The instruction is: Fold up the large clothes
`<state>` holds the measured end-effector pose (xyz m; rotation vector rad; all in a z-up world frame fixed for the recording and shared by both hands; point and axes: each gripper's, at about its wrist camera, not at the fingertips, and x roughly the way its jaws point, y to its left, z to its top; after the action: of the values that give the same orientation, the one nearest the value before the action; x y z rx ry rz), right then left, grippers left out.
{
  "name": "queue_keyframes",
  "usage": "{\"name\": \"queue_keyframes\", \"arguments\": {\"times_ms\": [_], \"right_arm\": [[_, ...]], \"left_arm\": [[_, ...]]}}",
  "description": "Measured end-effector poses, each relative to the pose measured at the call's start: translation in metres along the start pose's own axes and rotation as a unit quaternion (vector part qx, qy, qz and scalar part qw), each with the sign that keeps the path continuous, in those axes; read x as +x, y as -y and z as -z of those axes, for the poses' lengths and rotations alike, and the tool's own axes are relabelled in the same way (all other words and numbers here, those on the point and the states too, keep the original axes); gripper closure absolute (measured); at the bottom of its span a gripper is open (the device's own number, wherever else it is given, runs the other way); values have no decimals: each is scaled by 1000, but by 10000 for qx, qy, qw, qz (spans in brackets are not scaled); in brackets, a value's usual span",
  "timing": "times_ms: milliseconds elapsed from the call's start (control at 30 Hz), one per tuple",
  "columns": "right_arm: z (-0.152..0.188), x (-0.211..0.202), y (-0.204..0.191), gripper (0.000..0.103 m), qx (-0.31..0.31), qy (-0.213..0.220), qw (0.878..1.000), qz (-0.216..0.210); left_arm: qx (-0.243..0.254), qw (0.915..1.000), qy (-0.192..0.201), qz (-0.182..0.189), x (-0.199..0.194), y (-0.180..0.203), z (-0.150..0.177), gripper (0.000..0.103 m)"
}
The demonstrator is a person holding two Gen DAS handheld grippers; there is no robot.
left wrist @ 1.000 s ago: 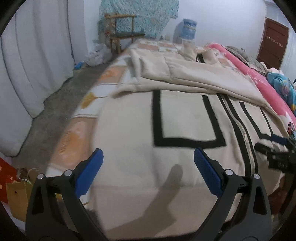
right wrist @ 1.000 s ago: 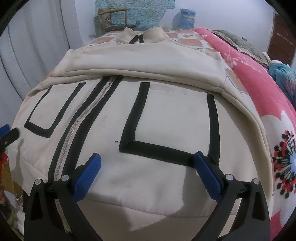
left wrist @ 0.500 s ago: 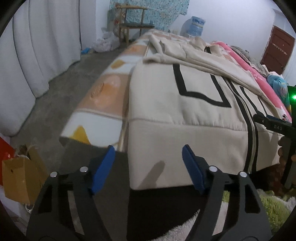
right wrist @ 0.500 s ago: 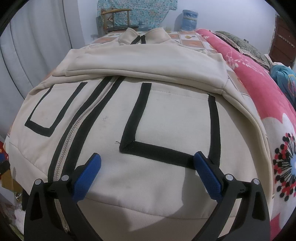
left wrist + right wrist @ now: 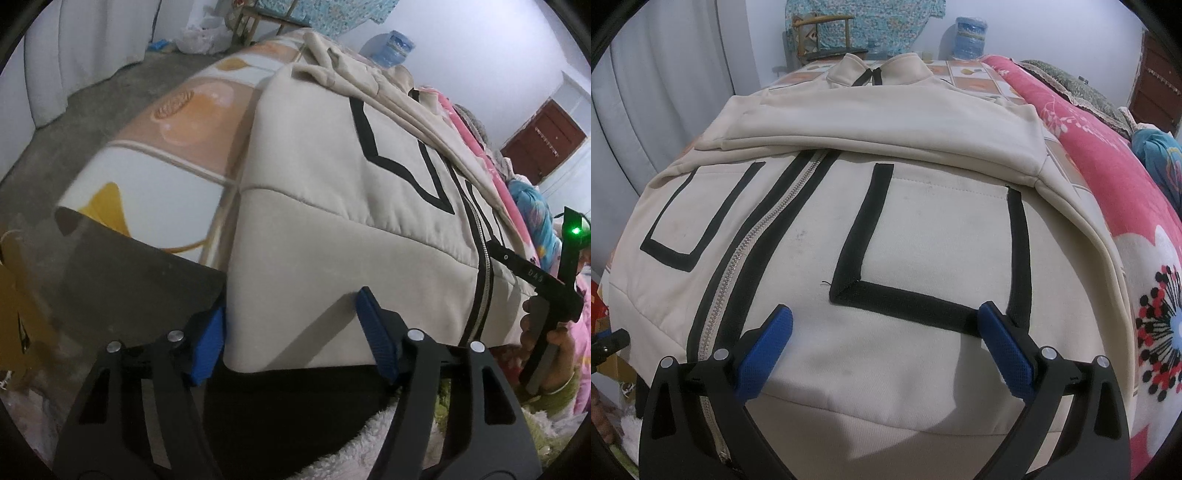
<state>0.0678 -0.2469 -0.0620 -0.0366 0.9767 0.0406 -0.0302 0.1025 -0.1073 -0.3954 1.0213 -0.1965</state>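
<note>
sleeves lie folded across jacket [image 5: 923, 229] on bed [image 5: 155, 155] | left tongs [image 5: 291, 332] closing astride hem corner, not pinching | right tongs [image 5: 886, 343] spread above hem | body fold remains

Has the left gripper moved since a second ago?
Yes. The left gripper has dropped from above the jacket's pocket outline to its bottom hem corner at the bed edge. Its jaws are closing around that corner.

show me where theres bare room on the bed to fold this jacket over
Bare patches: the orange-and-white bedsheet left of the cream jacket, and the checked strip past its collar at the far end. Crowded: the pink floral blanket runs along the jacket's right edge, bedding heaped beyond it.
</note>
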Motion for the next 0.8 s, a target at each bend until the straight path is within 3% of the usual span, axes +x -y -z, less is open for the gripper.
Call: {"name": "queue_keyframes", "arguments": {"times_ms": [200,333,500,633,800], "right_arm": [[1,1,0,6,5,16,10000,-11],[2,1,0,6,3,54,10000,-7],[2,0,1,6,-98,36,9999,-81],[5,-9,10,7,-173,-156,9994,-257],[24,-40,38,7,45,-165,9989,-431]], "left_arm": [[171,9998,39,-17,-5,6,4,51],[208,9998,2,-76,-4,7,7,52],[547,9973,33,-497,-4,20,9,71],[1048,9894,128,-1000,-7,37,14,79],[1442,9792,137,-1423,-7,48,18,81]]}}
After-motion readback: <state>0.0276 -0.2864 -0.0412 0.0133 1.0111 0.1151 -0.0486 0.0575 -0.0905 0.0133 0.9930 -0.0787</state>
